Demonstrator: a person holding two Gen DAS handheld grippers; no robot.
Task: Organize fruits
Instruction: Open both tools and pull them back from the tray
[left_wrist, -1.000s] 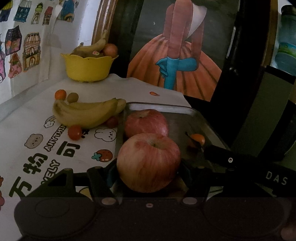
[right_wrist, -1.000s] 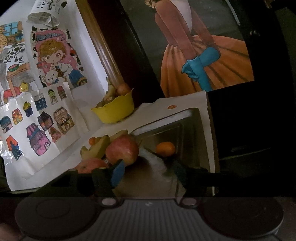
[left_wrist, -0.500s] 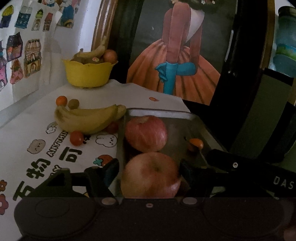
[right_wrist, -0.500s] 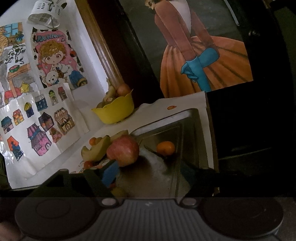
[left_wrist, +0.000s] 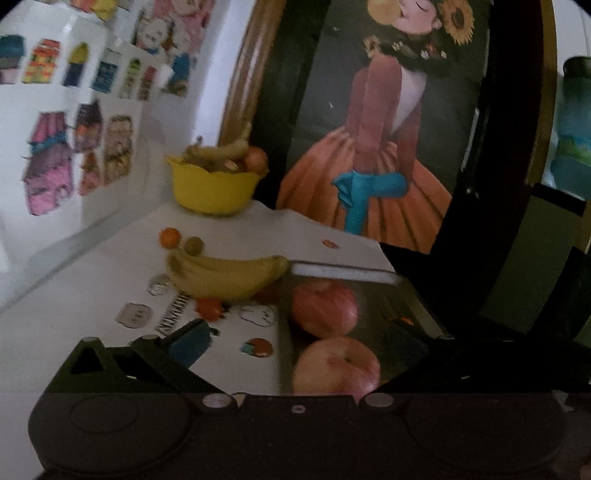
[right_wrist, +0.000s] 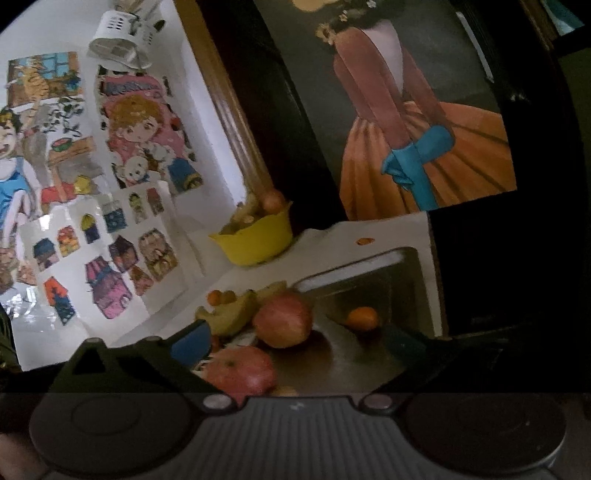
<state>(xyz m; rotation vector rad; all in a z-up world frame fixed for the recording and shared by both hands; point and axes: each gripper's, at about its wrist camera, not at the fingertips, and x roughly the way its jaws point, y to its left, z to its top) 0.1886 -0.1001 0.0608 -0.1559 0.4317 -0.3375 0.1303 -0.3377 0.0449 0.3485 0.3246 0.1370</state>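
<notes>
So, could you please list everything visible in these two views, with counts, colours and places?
apples: two, red, in the metal tray, one behind the other
small orange fruit: one, orange, in the tray's far part
metal tray: one, silver, on the white cloth's right side
bananas: one bunch, yellow, on the cloth left of the tray
small round fruits: several, orange, red and brownish, around the bananas
yellow bowl: one, holding mixed fruit, at the back by the wall
painting: one, woman in orange skirt, behind the table
stickers: many, colourful, on the left wall
left hand-held gripper: open, empty
right hand-held gripper: open, empty
</notes>
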